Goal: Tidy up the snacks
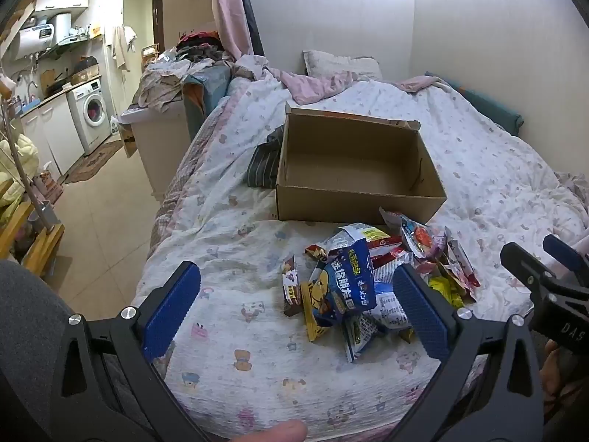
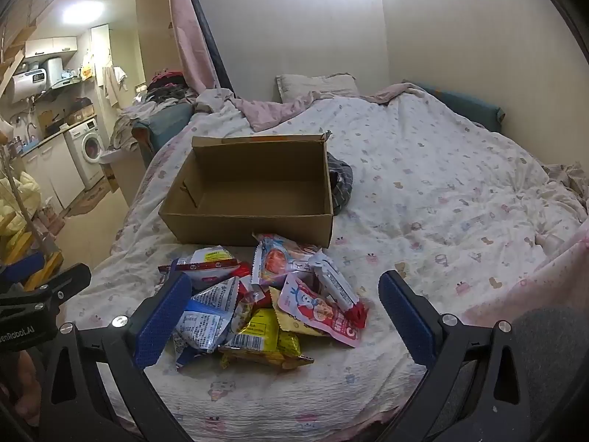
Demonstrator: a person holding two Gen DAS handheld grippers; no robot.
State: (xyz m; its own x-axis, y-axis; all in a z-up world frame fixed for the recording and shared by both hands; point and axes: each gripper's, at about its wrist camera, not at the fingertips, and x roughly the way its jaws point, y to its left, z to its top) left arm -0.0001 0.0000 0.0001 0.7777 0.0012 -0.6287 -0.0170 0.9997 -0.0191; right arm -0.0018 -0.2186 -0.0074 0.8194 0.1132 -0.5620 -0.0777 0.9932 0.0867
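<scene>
A pile of snack packets (image 1: 371,283) lies on the bed in front of an open, empty cardboard box (image 1: 353,169). In the right wrist view the pile (image 2: 272,302) sits just before the box (image 2: 254,191). My left gripper (image 1: 298,313) is open and empty, hovering over the pile's left part; a blue packet (image 1: 349,280) lies between its fingers. My right gripper (image 2: 283,316) is open and empty, with a pink packet (image 2: 320,313) and a yellow packet (image 2: 265,335) between its fingers. Each gripper shows at the edge of the other's view.
A white patterned quilt (image 2: 423,199) covers the bed. A dark striped cloth (image 2: 340,180) lies against the box's far side. The bed edge drops to the floor at the left (image 1: 110,228). A pillow (image 2: 316,84) and wall lie behind.
</scene>
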